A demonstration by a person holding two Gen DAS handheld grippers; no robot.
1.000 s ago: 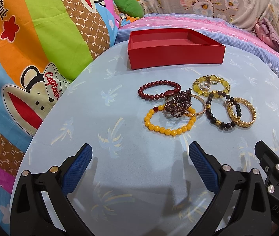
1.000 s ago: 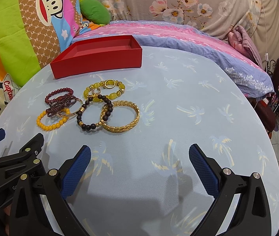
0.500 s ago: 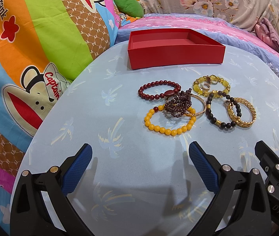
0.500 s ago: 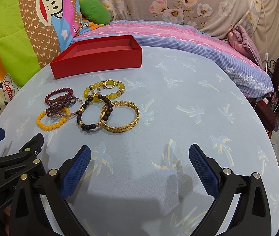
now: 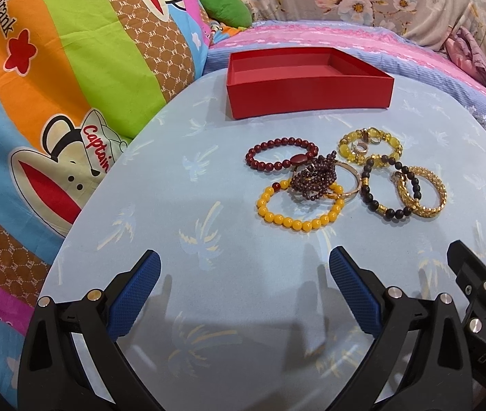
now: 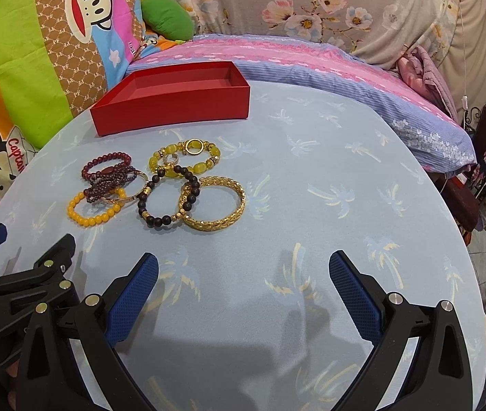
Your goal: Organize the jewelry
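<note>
Several bracelets lie bunched on a round table with a light blue cloth [image 5: 208, 325]: an orange bead bracelet [image 5: 297, 219] [image 6: 95, 217], a dark red bead bracelet [image 5: 277, 157] [image 6: 106, 166], a garnet bead tangle [image 5: 313, 179], a yellow stone bracelet [image 5: 371, 147] [image 6: 188, 161], a black bead bracelet [image 5: 390, 188] [image 6: 167, 202] and a gold chain bangle [image 5: 421, 193] [image 6: 215, 205]. An empty red box [image 5: 308, 92] [image 6: 174, 106] stands behind them. My left gripper [image 5: 243, 287] and right gripper [image 6: 243, 287] hover open near the front edge, short of the jewelry, holding nothing.
Colourful cartoon-print bedding [image 5: 54, 85] rises left of the table. A pink and lilac quilt [image 6: 311, 65] and a floral cloth [image 6: 328, 7] lie behind it. A green plush [image 6: 167, 20] sits at the back. The table's right rim [image 6: 475, 274] drops to the floor.
</note>
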